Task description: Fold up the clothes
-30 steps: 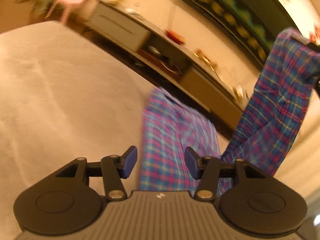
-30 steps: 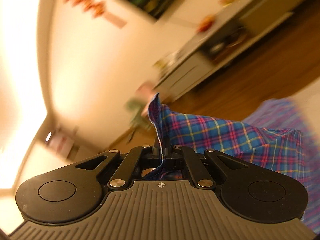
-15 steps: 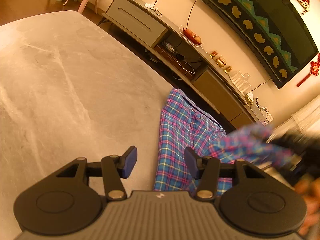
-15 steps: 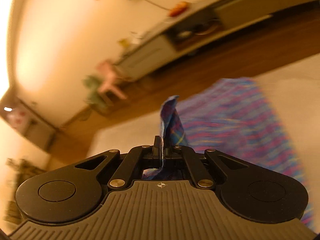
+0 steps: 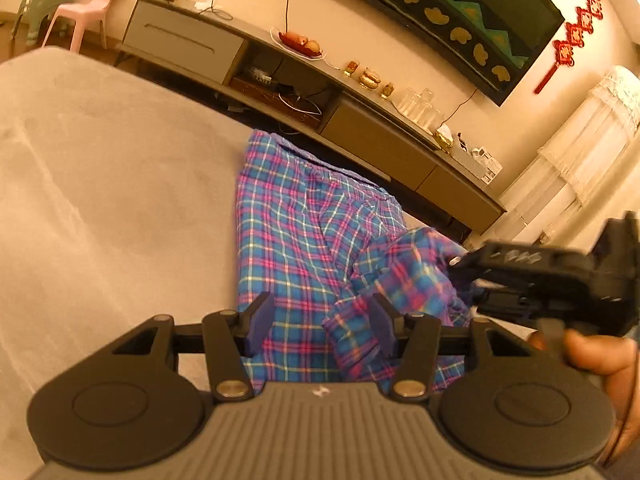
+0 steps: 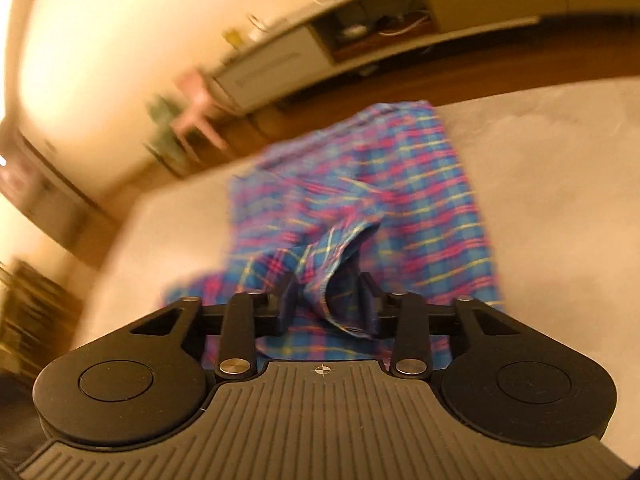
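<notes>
Plaid shirt spread on the desk, one gripper hovering, the other letting go.

Left wrist view: the left gripper (image 5: 318, 320) hangs with its jaws parted and empty above the plaid shirt (image 5: 296, 248), which lies along the far edge of the pale desk (image 5: 100, 200); the right gripper (image 5: 464, 276) comes in from the right at a bunched sleeve. Right wrist view: the right gripper (image 6: 326, 306) is opening, a fold of the plaid shirt (image 6: 400, 200) standing loose between its pads, the rest lying flat towards the desk's (image 6: 560, 160) far edge.
</notes>
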The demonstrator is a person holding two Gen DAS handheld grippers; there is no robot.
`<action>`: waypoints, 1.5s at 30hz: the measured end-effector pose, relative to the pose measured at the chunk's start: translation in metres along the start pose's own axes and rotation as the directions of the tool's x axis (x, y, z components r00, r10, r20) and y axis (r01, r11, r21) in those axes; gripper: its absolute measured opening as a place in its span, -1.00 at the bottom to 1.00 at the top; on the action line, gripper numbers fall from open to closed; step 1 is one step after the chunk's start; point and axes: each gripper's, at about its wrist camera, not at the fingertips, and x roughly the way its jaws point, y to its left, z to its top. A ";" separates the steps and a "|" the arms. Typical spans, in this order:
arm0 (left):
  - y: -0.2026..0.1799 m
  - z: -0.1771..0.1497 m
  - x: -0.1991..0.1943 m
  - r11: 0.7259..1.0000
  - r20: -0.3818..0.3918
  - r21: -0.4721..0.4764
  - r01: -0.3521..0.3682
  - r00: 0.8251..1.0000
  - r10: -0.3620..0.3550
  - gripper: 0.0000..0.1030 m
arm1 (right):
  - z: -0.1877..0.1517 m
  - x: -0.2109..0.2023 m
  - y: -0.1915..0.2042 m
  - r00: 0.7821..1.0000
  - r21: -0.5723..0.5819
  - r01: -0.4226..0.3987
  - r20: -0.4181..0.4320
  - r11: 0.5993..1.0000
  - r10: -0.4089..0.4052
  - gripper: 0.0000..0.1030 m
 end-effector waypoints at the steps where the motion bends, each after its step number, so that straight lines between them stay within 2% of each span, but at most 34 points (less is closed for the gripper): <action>1: 0.001 -0.001 0.000 1.000 0.002 -0.008 0.004 1.000 -0.004 0.01 | 0.000 -0.005 0.005 1.000 -0.007 -0.030 0.003 1.000 0.030 -0.78; 4: 0.001 0.001 -0.002 1.000 0.013 -0.019 0.016 1.000 -0.016 0.01 | -0.002 -0.024 0.030 0.993 -0.051 -0.119 0.010 0.992 0.120 -0.79; 7: -0.002 0.002 -0.003 0.999 0.027 -0.014 0.045 0.999 -0.045 0.06 | -0.003 -0.039 0.052 0.974 -0.065 -0.227 0.012 0.972 0.228 -0.79; 11: -0.008 -0.001 0.002 0.998 0.009 0.024 0.054 0.999 -0.054 0.08 | -0.006 -0.041 0.064 0.979 -0.102 -0.198 0.018 0.975 0.201 -0.78; 12: -0.008 -0.002 0.003 0.999 0.009 0.027 0.040 0.999 -0.040 0.06 | -0.008 -0.039 0.063 0.981 -0.096 -0.189 0.015 0.977 0.191 -0.72; 13: -0.007 -0.003 0.004 0.999 0.009 0.030 0.027 1.000 -0.027 0.01 | -0.010 -0.037 0.061 0.981 -0.086 -0.193 0.010 0.978 0.194 -0.41; 15: -0.005 -0.002 0.005 1.000 0.009 0.023 0.010 1.000 -0.010 -0.11 | -0.016 -0.032 0.059 0.973 -0.067 -0.229 0.001 0.971 0.230 -0.13; 16: -0.003 -0.001 0.004 1.000 0.010 0.016 0.004 1.000 -0.004 -0.22 | -0.018 -0.031 0.059 0.966 -0.058 -0.258 -0.004 0.965 0.258 -0.13; 17: -0.002 0.000 0.004 1.000 0.011 0.010 -0.002 1.000 0.002 -0.23 | -0.019 -0.030 0.060 0.954 -0.043 -0.301 -0.007 0.953 0.301 -0.13; 19: 0.001 0.003 0.001 1.000 0.021 -0.006 -0.008 1.000 0.008 -0.23 | -0.019 -0.029 0.059 0.909 0.008 -0.416 -0.002 0.909 0.416 -0.12; 20: 0.003 0.005 -0.001 1.000 0.027 -0.014 -0.008 1.000 0.008 -0.22 | -0.018 -0.033 0.059 0.904 0.019 -0.428 0.027 0.903 0.428 -0.10; 22: 0.004 0.009 -0.004 1.000 0.034 -0.024 -0.002 0.999 0.002 -0.21 | -0.015 -0.045 0.056 0.918 0.012 -0.383 0.119 0.924 0.379 0.03; 24: 0.003 0.010 -0.006 1.000 0.034 -0.024 0.000 0.999 0.001 -0.20 | -0.016 -0.058 0.050 0.946 -0.005 -0.270 0.187 0.963 0.267 0.16; 26: 0.000 0.010 -0.006 1.000 0.035 -0.009 0.013 0.999 -0.012 -0.15 | -0.022 -0.063 0.042 0.973 -0.033 -0.107 0.203 0.994 0.112 0.17; 27: -0.004 0.008 -0.006 1.000 0.034 0.012 0.020 0.999 -0.021 -0.12 | -0.028 -0.062 0.035 0.980 -0.030 -0.053 0.191 0.998 0.058 0.19; 29: -0.018 0.000 -0.004 0.995 0.028 0.095 0.029 0.999 -0.032 0.12 | -0.042 -0.060 0.018 0.988 -0.005 0.001 0.152 1.000 -0.001 0.19; 30: -0.025 -0.004 -0.003 0.990 0.025 0.137 0.033 0.999 -0.037 0.16 | -0.048 -0.059 0.011 0.991 0.013 0.003 0.136 1.000 -0.005 0.17; 32: -0.039 -0.011 -0.001 0.975 0.022 0.219 0.038 0.999 -0.044 0.17 | -0.058 -0.054 0.003 0.995 0.026 -0.032 0.097 0.999 0.029 -0.20; 33: -0.046 -0.016 -0.001 0.965 0.031 0.259 0.031 0.999 -0.040 0.17 | -0.061 -0.052 0.002 0.996 0.025 -0.061 0.070 0.998 0.059 -0.71; 34: -0.052 -0.021 -0.001 0.955 0.040 0.296 0.024 0.999 -0.037 0.17 | -0.064 -0.050 0.004 0.995 0.017 -0.088 0.053 0.996 0.087 -0.90; 37: -0.059 -0.027 -0.001 0.935 0.071 0.355 -0.011 0.997 -0.015 0.18 | -0.068 -0.053 0.019 0.981 -0.020 -0.191 0.017 0.981 0.191 -0.96; 39: -0.056 -0.028 -0.001 0.930 0.099 0.363 -0.059 0.995 0.025 0.18 | -0.071 -0.058 0.034 0.959 -0.028 -0.283 0.006 0.959 0.284 -0.97; 40: -0.054 -0.027 -0.001 0.930 0.107 0.359 -0.077 0.993 0.041 0.12 | -0.072 -0.060 0.041 0.944 -0.030 -0.330 0.002 0.944 0.330 -0.97; 41: -0.052 -0.026 0.000 0.931 0.113 0.353 -0.095 0.992 0.058 -0.13 | -0.072 -0.062 0.047 0.932 -0.035 -0.361 -0.003 0.932 0.362 -0.97; 42: -0.049 -0.025 0.002 0.934 0.108 0.341 -0.109 0.991 0.077 -0.46 | -0.071 -0.064 0.053 0.923 -0.042 -0.384 -0.007 0.922 0.384 -0.97; 43: -0.043 -0.022 0.004 0.944 0.085 0.314 -0.102 0.993 0.079 -0.97 | -0.071 -0.066 0.059 0.918 -0.055 -0.395 -0.012 0.917 0.395 -0.97; 44: -0.035 -0.019 0.005 0.962 0.063 0.264 -0.076 0.996 0.061 -1.00 | -0.071 -0.067 0.063 0.917 -0.071 -0.400 -0.018 0.914 0.400 -0.96; 45: -0.027 -0.015 0.003 0.978 0.062 0.200 -0.062 0.997 0.050 -1.00 | -0.072 -0.070 0.069 0.923 -0.103 -0.385 -0.018 0.917 0.385 -0.84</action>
